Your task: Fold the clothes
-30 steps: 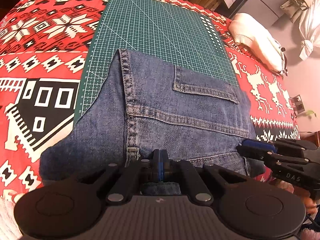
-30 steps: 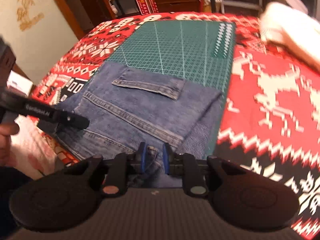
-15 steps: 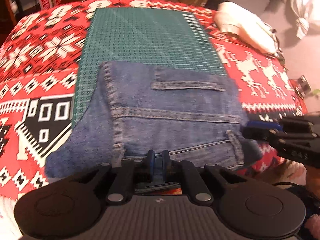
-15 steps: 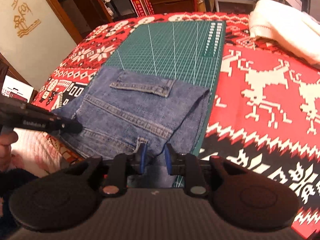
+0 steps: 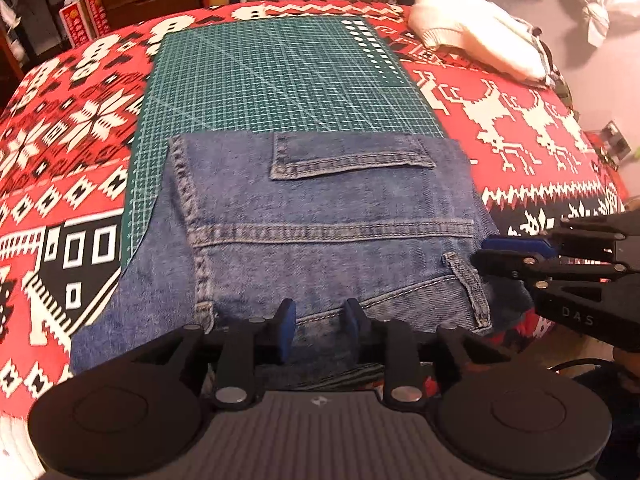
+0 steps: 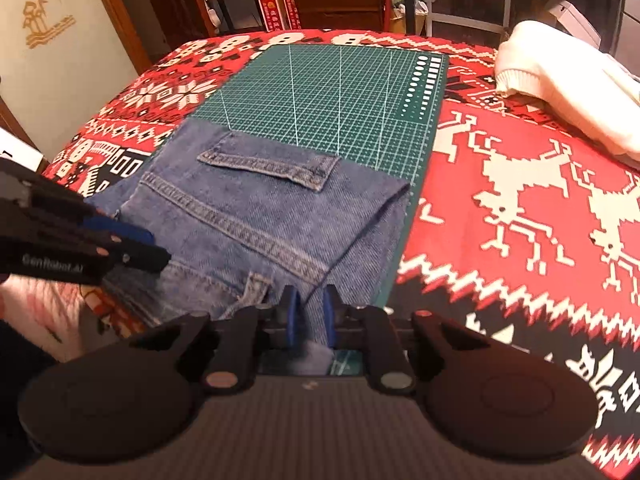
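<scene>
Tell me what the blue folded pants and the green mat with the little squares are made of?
The blue folded pants look like denim, a thick cotton cloth: faded, mottled weave, doubled tan stitching, a sewn pocket flap. The green mat with white grid lines looks like a rubbery plastic cutting mat: flat, matte, stiff-edged, with printed squares. It shows no weave, though the exact plastic cannot be told.

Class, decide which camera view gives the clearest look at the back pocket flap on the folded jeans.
The left wrist view: the pocket flap faces the camera squarely, whole and unobstructed. The right wrist view shows it whole too, but slanted and foreshortened.
</scene>
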`<control>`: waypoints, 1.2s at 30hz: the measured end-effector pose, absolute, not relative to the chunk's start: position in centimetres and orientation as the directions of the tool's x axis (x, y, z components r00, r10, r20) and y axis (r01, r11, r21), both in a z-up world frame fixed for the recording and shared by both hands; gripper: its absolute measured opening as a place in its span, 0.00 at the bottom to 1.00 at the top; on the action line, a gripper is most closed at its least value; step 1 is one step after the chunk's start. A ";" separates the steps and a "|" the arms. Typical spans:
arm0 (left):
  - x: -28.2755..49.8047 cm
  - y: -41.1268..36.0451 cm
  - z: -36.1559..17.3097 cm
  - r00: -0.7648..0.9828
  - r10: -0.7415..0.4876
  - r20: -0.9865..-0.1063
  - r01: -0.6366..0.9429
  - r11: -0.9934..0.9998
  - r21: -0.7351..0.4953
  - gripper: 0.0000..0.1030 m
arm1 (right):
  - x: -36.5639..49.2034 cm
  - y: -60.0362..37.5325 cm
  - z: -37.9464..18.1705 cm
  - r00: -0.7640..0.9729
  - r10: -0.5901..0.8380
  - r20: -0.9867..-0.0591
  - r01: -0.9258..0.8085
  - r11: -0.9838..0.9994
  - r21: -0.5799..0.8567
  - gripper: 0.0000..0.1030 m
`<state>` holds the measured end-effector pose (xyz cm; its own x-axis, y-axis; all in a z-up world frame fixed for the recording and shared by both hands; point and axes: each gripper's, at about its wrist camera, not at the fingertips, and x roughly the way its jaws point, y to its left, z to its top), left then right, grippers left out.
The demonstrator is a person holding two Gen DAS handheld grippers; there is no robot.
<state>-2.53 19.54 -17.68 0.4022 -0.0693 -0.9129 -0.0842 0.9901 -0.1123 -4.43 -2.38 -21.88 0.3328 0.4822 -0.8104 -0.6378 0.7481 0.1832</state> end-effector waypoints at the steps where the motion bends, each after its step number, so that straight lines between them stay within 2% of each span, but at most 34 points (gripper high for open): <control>1: -2.6 19.7 -17.6 0.404 -0.068 -0.912 -0.091 0.989 -0.114 0.27 | -4.5 -2.5 -21.9 0.332 0.478 -0.813 -0.635 0.751 0.182 0.14; 5: -2.7 20.3 -17.5 0.410 -0.061 -0.910 -0.117 0.986 -0.119 0.26 | -4.4 -2.8 -21.1 0.335 0.472 -0.816 -0.620 0.762 0.186 0.15; 13: -2.9 21.6 -17.2 0.421 -0.048 -0.906 -0.169 0.977 -0.130 0.26 | -1.2 -1.6 -19.4 0.399 0.519 -0.756 -0.606 0.768 0.207 0.17; 21: -3.1 21.9 -17.9 0.407 -0.056 -0.912 -0.179 0.974 -0.140 0.26 | 0.4 -1.0 -21.9 0.418 0.513 -0.750 -0.603 0.774 0.193 0.15; 33: -3.7 22.2 -17.3 0.431 -0.045 -0.901 -0.187 0.973 -0.138 0.26 | 0.4 -3.4 -21.6 0.355 0.520 -0.777 -0.555 0.786 0.272 0.22; 35: -3.8 22.0 -16.9 0.445 -0.031 -0.895 -0.181 0.975 -0.124 0.28 | -0.2 -3.2 -21.0 0.349 0.516 -0.782 -0.565 0.782 0.264 0.23; 36: -3.7 21.9 -16.8 0.449 -0.021 -0.893 -0.179 0.977 -0.113 0.35 | -0.6 -3.0 -20.6 0.346 0.512 -0.786 -0.567 0.782 0.260 0.25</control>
